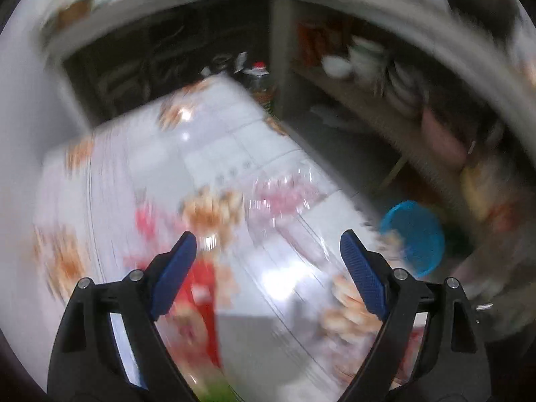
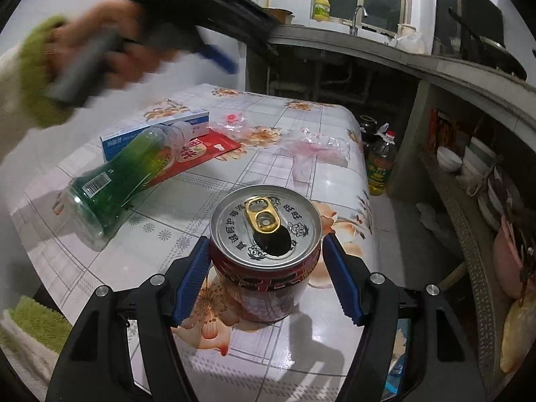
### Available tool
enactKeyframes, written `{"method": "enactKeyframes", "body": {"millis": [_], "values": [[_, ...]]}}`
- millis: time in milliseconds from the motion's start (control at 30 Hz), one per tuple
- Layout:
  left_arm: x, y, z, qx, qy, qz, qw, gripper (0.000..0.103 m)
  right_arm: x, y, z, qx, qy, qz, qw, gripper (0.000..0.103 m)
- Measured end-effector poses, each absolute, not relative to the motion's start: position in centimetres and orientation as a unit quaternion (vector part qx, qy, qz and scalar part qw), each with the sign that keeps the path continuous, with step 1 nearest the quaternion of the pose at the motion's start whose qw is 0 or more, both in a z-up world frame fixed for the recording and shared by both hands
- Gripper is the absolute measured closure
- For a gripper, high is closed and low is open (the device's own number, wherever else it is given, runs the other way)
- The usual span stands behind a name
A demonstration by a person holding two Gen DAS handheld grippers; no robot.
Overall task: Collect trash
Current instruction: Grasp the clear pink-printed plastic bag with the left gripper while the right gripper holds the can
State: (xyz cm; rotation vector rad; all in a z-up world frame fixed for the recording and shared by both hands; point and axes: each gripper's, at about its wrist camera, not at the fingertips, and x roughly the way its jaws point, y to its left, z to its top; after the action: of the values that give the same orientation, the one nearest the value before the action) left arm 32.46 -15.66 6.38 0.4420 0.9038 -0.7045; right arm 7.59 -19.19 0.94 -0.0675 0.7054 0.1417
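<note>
My right gripper point(image 2: 264, 251) stands around an opened red drink can point(image 2: 268, 261) upright on the flowered table point(image 2: 294, 351); the left pad touches the can, the right pad shows a small gap. A green plastic bottle point(image 2: 124, 174) lies on its side over a red packet point(image 2: 207, 149) and a blue-white box point(image 2: 157, 127). Crumpled clear pink plastic wrap point(image 2: 311, 149) lies near the far edge. My left gripper point(image 1: 268, 244) is open and empty above the table, blurred by motion; it also shows in the right wrist view point(image 2: 217, 57). The wrap point(image 1: 284, 197) lies ahead of it.
A blue basket point(image 1: 415, 238) sits on the floor right of the table. An oil bottle point(image 2: 380, 164) stands on the floor by the counter. Shelves with bowls point(image 2: 469, 164) run along the right. A sink counter point(image 2: 351, 37) is behind.
</note>
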Motion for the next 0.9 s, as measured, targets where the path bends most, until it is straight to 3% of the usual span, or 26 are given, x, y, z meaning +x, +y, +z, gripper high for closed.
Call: {"method": "enactKeyframes", "body": {"millis": [167,367,567,633,900], "values": [[32.6,-22.7,1.3,0.344,0.397,-0.371,0.766,0.02,7.7,-20.0,0.7,-0.016,0.345,0.076,0.935,0.036],[34.6,-26.4,-3.2,0.396,0.414,-0.343,0.744,0.02,8.0,-20.7,0.4,0.004,0.344,0.083,0.935,0.036],[36.6,-26.6,-4.7,0.359,0.444,-0.342,0.746,0.037,8.1,-21.1,0.3,0.012,0.343,0.084,0.935,0.036],[37.0,-26.5,-4.8,0.339,0.452,-0.342,0.751,0.052,8.1,-21.3,0.3,0.018,0.345,0.086,0.935,0.036],[36.7,-26.6,-5.0,0.327,0.447,-0.349,0.756,0.083,8.2,-21.5,0.2,0.028,0.346,0.087,0.934,0.036]]}}
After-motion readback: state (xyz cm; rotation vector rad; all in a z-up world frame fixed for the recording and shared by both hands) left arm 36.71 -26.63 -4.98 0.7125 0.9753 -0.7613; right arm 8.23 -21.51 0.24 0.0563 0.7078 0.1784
